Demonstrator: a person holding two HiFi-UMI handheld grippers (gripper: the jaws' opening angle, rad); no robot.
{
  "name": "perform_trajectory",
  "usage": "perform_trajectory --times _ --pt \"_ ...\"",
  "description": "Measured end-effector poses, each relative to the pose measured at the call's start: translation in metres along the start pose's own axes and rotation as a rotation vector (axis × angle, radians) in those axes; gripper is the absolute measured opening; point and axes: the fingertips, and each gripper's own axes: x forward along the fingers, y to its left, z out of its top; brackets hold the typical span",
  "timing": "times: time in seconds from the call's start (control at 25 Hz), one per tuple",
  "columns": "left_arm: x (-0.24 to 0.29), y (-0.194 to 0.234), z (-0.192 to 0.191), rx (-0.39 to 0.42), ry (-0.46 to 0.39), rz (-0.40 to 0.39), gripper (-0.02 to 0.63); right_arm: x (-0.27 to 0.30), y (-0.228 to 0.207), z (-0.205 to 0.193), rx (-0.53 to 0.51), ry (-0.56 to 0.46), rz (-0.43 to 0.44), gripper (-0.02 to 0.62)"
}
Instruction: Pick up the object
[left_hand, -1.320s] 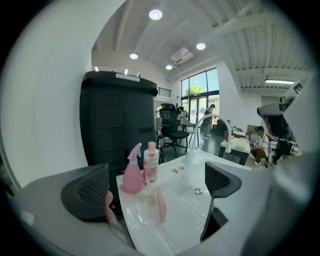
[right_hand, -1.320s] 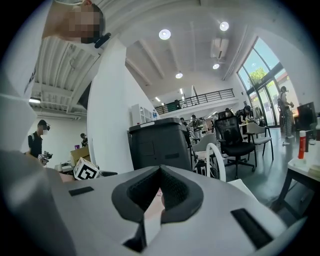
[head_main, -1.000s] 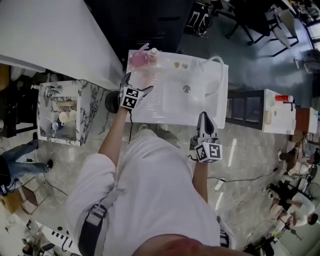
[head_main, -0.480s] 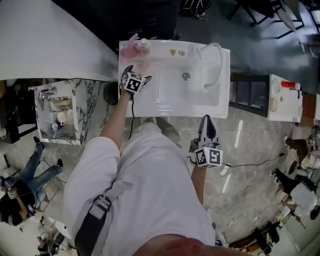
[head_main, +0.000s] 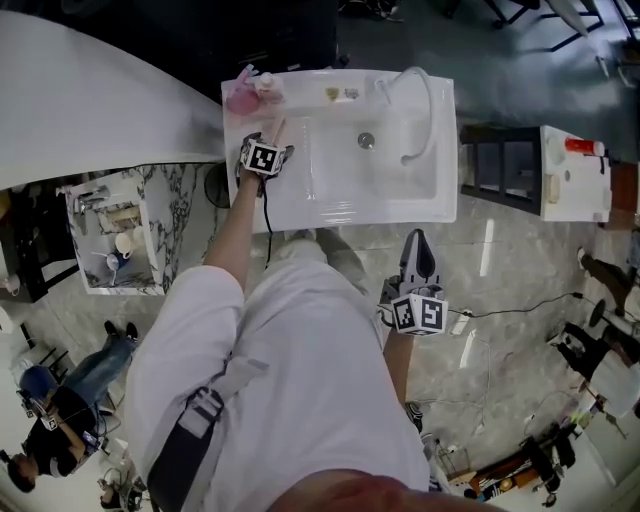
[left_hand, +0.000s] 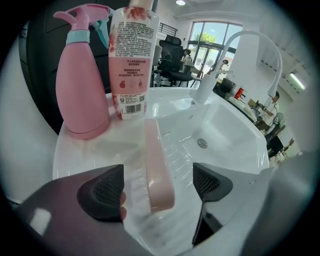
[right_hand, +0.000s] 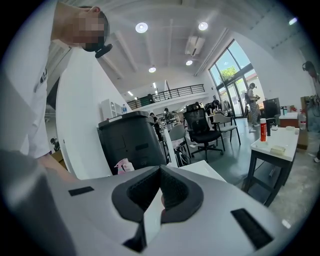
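A pale pink soap-like bar (left_hand: 159, 170) stands on edge on the left ledge of the white sink (left_hand: 227, 127). My left gripper (left_hand: 156, 187) points steeply down with a jaw on each side of the bar. Its jaws have just been closing, and a gap still shows between each pad and the bar. In the head view the left gripper (head_main: 268, 138) sits over that ledge, just in front of the bottles. My right gripper (head_main: 418, 245) hangs well short of the sink's front edge (head_main: 350, 222), beside my body. The right gripper (right_hand: 159, 190) is shut and holds nothing.
A pink spray bottle (left_hand: 82, 90) and a pink-labelled lotion bottle (left_hand: 132, 55) stand behind the bar. A white curved faucet (left_hand: 245, 50) arches over the basin and its drain (head_main: 367, 141). A marble shelf unit (head_main: 165, 215) stands left, a white side table (head_main: 570, 170) right.
My left gripper has dropped down onto the sink's left ledge and its jaws have narrowed around the pink bar. The right gripper has shifted only slightly.
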Motion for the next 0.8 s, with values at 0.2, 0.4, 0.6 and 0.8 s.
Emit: perform_trajectory --times 0.2,0.4,0.6,0.8 --pt "0.0005 -0.0001 0.0039 -0.013 -0.017 0.007 0.376 0.001 -0.0021 -0.0015 0.007 0.001 0.002 0.002" --pt "0.003 0.0019 0.0017 -0.031 -0.012 0.011 0.309 0.0038 -0.0004 -0.0009 0.008 0.003 0.008 0.002" --pt "0.0024 0.0047 0.0043 -0.02 -0.026 0.035 0.222 0.0038 -0.0009 -0.0012 0.007 0.004 0.007 0.002" --pt "-0.0015 0.0067 0.0037 -0.023 -0.015 0.062 0.104 0.0033 -0.0007 -0.0014 0.01 0.004 0.006 0.002"
